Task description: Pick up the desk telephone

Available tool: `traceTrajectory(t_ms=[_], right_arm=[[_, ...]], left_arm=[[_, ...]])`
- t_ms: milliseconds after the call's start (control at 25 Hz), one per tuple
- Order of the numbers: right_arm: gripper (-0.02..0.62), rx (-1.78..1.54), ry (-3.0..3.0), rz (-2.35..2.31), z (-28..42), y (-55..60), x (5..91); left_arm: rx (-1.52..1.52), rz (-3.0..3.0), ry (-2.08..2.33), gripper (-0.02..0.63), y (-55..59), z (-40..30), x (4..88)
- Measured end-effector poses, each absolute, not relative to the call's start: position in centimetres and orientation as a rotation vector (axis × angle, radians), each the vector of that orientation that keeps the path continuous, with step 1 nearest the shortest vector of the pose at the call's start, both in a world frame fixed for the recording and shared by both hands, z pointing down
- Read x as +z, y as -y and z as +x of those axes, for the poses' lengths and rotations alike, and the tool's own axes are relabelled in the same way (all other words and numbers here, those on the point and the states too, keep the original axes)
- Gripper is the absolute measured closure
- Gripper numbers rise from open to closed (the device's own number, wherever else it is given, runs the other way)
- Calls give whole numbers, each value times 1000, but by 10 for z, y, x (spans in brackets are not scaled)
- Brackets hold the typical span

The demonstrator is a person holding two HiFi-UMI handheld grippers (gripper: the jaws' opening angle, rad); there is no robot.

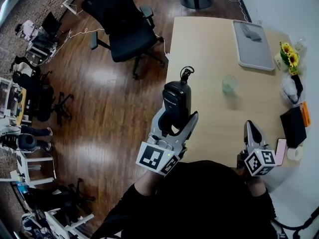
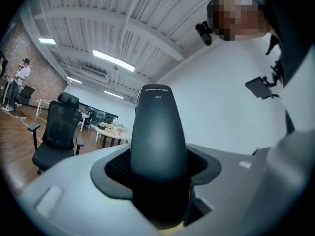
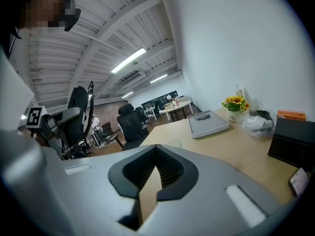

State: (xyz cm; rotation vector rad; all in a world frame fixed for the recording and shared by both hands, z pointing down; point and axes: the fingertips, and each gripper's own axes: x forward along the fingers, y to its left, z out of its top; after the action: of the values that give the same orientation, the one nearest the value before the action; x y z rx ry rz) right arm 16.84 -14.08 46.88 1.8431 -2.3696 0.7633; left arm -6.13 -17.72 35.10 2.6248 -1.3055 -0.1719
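— Up off the desk (image 1: 209,49), by its near left corner, is where the phone (image 1: 177,99) sits now: upright in the left gripper (image 1: 177,119), cord end on top.

— Gripped properly?

— Looks so. In the left gripper view the jaws press in on both its sides, and its black body fills the gap between them.

— And the right gripper (image 1: 251,129)?

— Idle. Its jaws are all but together, with only a sliver of desk showing between them and nothing held. It hangs over the near edge, close to a black box (image 1: 293,126).

— So the job's done?

— I'd say the pick-up itself is done, since the phone looks clear of the top as far as I can judge. All that's left is a steady hold. The glass (image 1: 230,83) and tray (image 1: 251,46) lie farther back, well apart from it.
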Motion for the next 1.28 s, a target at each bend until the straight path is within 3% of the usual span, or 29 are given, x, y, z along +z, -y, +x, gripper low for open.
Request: traceTrajectory(t_ms=[560,920,1280], right_arm=[[594,774,2350,1810,162,141,478],[594,756,2362,1819,165,144,473],[594,729,2409,1813,161,143,466]], left_arm=[[-130,2890,1414,334,156,-45,308],[330,2472,1429,334,177,-56,407],[414,2336,1387,333,176,-64,441]])
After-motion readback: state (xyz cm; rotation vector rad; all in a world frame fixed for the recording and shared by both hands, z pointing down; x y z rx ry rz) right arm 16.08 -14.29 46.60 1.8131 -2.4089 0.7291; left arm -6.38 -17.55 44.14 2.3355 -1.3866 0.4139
